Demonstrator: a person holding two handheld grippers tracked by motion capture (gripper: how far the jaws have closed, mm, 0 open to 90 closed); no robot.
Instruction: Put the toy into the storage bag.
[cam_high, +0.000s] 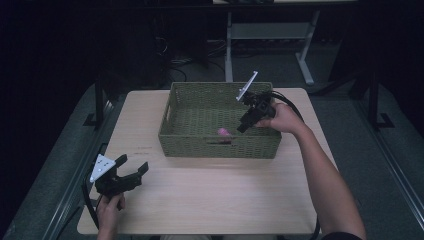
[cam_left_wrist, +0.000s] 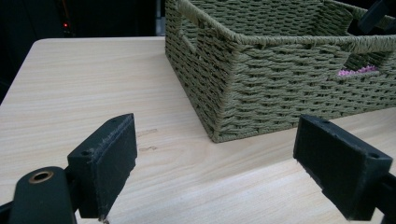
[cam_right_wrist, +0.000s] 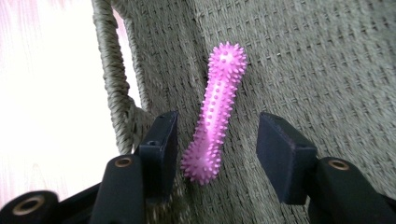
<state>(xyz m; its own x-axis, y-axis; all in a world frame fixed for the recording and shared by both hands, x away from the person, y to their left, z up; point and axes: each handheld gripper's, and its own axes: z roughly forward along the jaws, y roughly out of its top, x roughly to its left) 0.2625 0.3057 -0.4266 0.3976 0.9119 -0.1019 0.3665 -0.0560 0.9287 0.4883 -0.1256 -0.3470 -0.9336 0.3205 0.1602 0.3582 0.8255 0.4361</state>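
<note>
Your right gripper (cam_right_wrist: 215, 149) has its jaws apart around the spiky pink toy (cam_right_wrist: 215, 112), not pinching it; it's lying mid-frame on the basket (cam_right_wrist: 327, 70) floor. Left gripper (cam_left_wrist: 215, 172) sits wide open, lower left.

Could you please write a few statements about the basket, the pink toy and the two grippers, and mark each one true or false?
1. The pink spiky toy lies inside the green woven basket. True.
2. The right gripper is clamped shut on the toy. False: its jaws stand apart on either side of the toy, with gaps showing.
3. The left gripper is inside the basket. False: it is over the table, outside the basket, near the front left corner.
4. The left gripper's jaws are open with nothing between them. True.
5. The basket has a handle opening in its side wall. True.
</note>
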